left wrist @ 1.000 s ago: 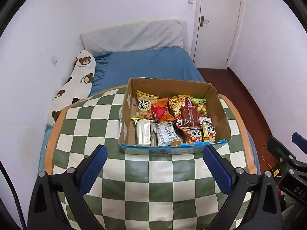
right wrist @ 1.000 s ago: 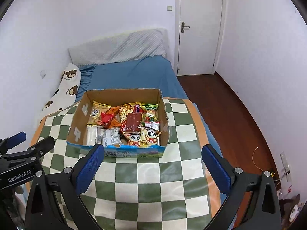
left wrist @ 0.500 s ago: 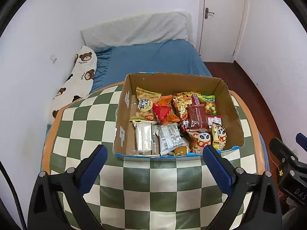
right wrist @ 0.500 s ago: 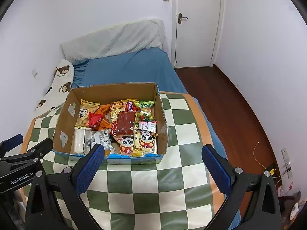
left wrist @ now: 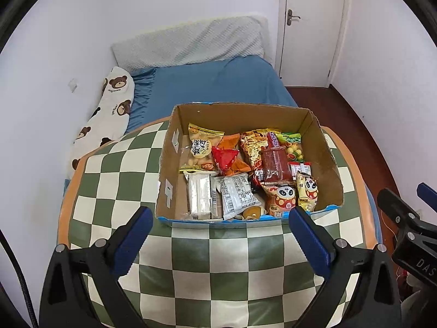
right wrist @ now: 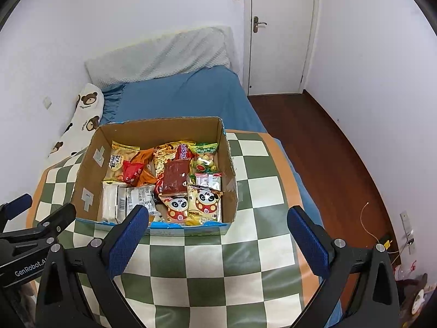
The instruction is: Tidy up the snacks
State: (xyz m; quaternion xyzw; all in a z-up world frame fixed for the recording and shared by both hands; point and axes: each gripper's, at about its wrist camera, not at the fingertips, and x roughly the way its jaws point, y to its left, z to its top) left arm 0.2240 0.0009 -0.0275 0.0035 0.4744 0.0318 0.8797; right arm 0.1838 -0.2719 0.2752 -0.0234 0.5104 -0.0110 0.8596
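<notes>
An open cardboard box [left wrist: 326, 150] [right wrist: 229, 164] sits on a green and cream checked table [left wrist: 213, 259] [right wrist: 207, 262]. It holds several snack packets: a yellow peanut bag [left wrist: 200, 147], a red triangular pack [left wrist: 225, 157], a dark red bar [left wrist: 274, 165] [right wrist: 176, 176], panda packs [left wrist: 281, 196] [right wrist: 204, 201] and white wrapped biscuits [left wrist: 200, 195]. My left gripper [left wrist: 218, 242] is open and empty, just in front of the box. My right gripper [right wrist: 218, 242] is open and empty, in front of the box's right half.
A bed with a blue sheet [left wrist: 218, 82] and a bear-print pillow [left wrist: 112, 109] lies behind the table. A white door [right wrist: 278, 27] and a dark wooden floor [right wrist: 327, 150] are to the right. White walls are on both sides.
Both grippers have moved forward and a little higher over the table, so the box looks closer and more from above. Both stay open.
</notes>
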